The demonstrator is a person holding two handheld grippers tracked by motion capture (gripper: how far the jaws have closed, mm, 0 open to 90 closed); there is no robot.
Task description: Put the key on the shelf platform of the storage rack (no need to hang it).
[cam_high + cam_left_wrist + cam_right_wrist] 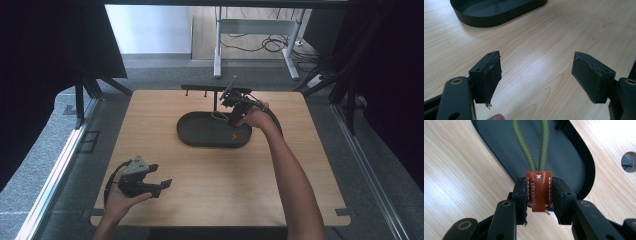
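**Gently, into the tray**

Here our right hand-held gripper (539, 195) pinches the brown leather tab (538, 191) of the green cord loop (537, 147), hanging over the dark oval tray (200, 137). We should lower it steadily, keeping the cord inside the rim. Our left hand-held gripper (536, 75) rests spread over the tabletop (549, 45).

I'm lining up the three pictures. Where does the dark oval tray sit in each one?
High view: the tray lies at the table's middle, toward the far edge.
Left gripper view: at the top left, cut off by the frame.
Right gripper view: runs from the top centre down to the right, behind the green cord.
Shared landmark: the light wooden table.
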